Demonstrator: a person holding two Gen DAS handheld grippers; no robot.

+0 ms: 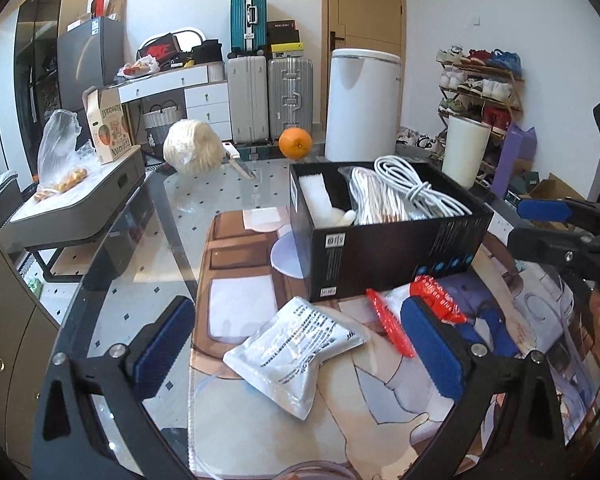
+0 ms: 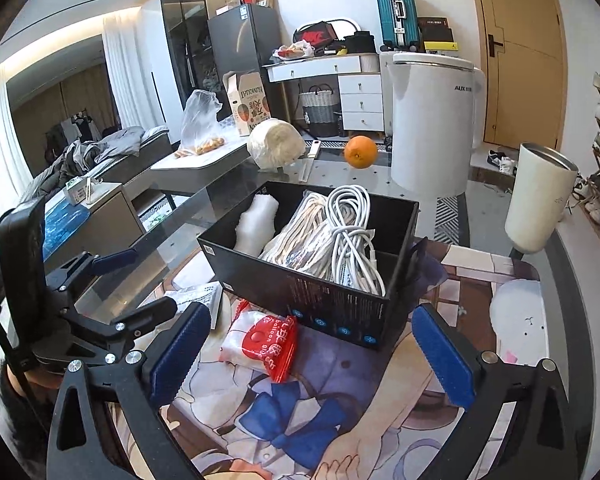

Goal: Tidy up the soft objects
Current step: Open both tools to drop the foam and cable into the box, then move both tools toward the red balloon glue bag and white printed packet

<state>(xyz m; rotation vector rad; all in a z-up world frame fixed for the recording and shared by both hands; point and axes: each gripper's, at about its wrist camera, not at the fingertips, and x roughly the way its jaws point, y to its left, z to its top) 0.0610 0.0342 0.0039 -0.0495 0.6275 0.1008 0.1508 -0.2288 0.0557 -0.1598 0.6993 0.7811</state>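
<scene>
Blue-padded jaws of the left gripper [image 1: 300,354] stand wide apart with nothing clamped, and a white printed pouch [image 1: 296,350] lies flat on the illustrated mat [image 1: 236,420] directly between them, a little ahead of the pads. Just beyond its right-hand pad lies a red-and-white balloon packet [image 1: 436,300], touching the near wall of the black box [image 1: 380,256].

From the right wrist view, the right gripper [image 2: 312,354] is likewise spread open and empty. That same red-and-white balloon packet [image 2: 260,344] sits between its jaws, closer to the left-hand pad, and the black box [image 2: 340,300] stands straight ahead, already holding coiled white cables [image 2: 348,232] and a roll of white foam [image 2: 256,224].

The step in hand appears to be picking up the two loose soft packs and dropping them into the box. To do it well, each gripper should probably come down so the pads straddle the middle of its pack, not a corner, since these limp bags will sag and slip if pinched at an edge. The pouch is flat, so one pad likely needs to slide under its raised near edge. Closing gently should avoid crushing the contents. The free space in the box looks to be on the foam side, so lift clear of the near wall before releasing.
</scene>
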